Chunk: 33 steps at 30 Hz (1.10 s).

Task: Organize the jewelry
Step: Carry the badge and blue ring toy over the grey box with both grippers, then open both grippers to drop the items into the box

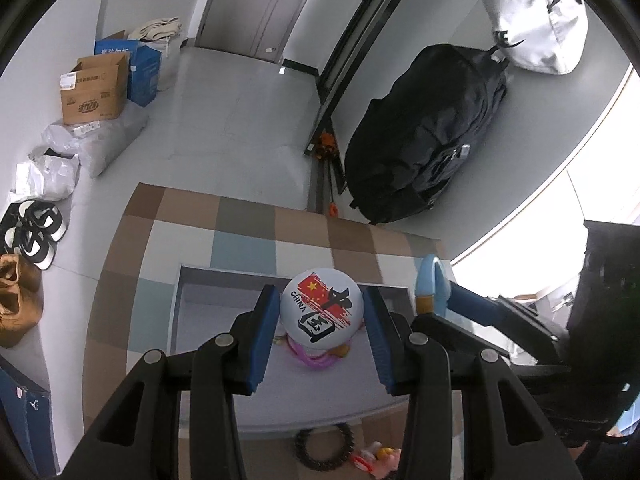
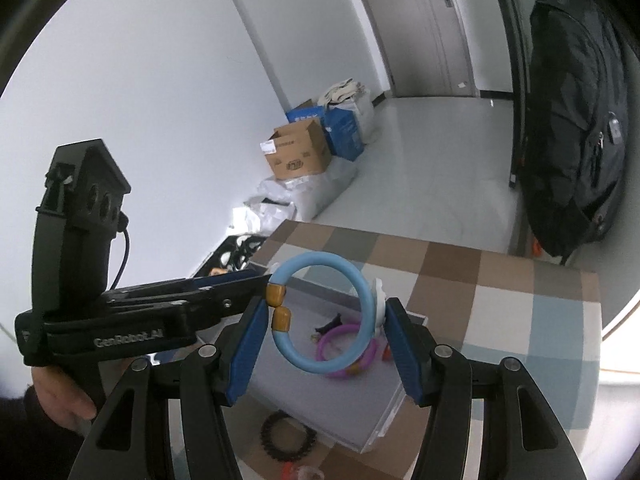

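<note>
Left wrist view first: the left gripper [image 1: 322,312] is pinching a round white badge [image 1: 322,309] between its blue pads, the one with a red flag and "CHINA" printed on it. It hangs above a shallow grey tray [image 1: 208,300] that sits on a table [image 1: 240,232] covered in a brown, beige and blue checked cloth. Right under the badge, inside the tray, there's a purple bangle [image 1: 314,358]. A black toothed ring [image 1: 325,446] lies on the cloth just outside the tray's near edge, with some small reddish and yellow bits beside it that I can't make out. The right gripper comes in from the right edge with a light blue bangle [image 1: 430,280]. Off the table there's a black backpack [image 1: 424,136], a white bag [image 1: 536,20], cardboard boxes [image 1: 94,90] and sandals [image 1: 34,232] on the floor.

Right wrist view: the right gripper [image 2: 326,320] is clamped on the light blue bangle [image 2: 326,312], pads pressing on opposite sides, the two amber end caps next to the left pad. It's held upright over the tray [image 2: 384,412], and through the loop you can see the purple bangle [image 2: 344,348] lying inside along with a small dark piece. The black ring [image 2: 288,436] sits on the cloth just outside the tray. The left gripper [image 2: 256,280] reaches in from the left, a hand [image 2: 60,400] holding its handle; its tip is hidden behind the blue bangle here.
</note>
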{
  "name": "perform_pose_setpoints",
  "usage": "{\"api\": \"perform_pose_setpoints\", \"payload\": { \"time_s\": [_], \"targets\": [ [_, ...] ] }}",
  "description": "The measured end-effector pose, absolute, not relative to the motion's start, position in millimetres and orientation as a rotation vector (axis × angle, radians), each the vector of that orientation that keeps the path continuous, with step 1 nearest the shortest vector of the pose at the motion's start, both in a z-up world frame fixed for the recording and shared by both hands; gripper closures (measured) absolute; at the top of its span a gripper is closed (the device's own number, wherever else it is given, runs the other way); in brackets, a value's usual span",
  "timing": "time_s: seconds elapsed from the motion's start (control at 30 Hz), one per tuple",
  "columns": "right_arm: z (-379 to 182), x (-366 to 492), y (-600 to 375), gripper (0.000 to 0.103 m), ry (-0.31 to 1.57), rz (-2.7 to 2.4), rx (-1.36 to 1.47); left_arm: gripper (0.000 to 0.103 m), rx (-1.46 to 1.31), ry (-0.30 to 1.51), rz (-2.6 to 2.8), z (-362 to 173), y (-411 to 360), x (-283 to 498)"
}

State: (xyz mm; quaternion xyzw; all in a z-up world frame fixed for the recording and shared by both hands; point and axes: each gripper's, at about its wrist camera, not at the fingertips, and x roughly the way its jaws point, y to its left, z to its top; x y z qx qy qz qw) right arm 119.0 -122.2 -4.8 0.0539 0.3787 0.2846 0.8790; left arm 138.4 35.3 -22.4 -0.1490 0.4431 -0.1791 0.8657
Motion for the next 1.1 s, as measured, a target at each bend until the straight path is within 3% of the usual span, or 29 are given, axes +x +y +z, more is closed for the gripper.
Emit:
{"api": "perform_pose_setpoints", "payload": {
  "time_s": [0.73,0.9,0.97,1.1],
  "targets": [
    [-30,130,-129,0.043,0.858,0.611,0.164,0.065,-0.345,0.941,-0.434,-30,29,151],
    [-21,123,-136,0.021,0.802,0.608,0.17,0.062,-0.383,0.951,-0.439,-30,33,154],
    [-17,120,-141,0.016,0.778,0.599,0.189,0.045,-0.38,0.959,-0.435,-32,32,154],
    [-14,117,-148,0.01,0.768,0.575,0.203,0.044,-0.388,0.962,-0.434,-33,32,152]
  ]
}}
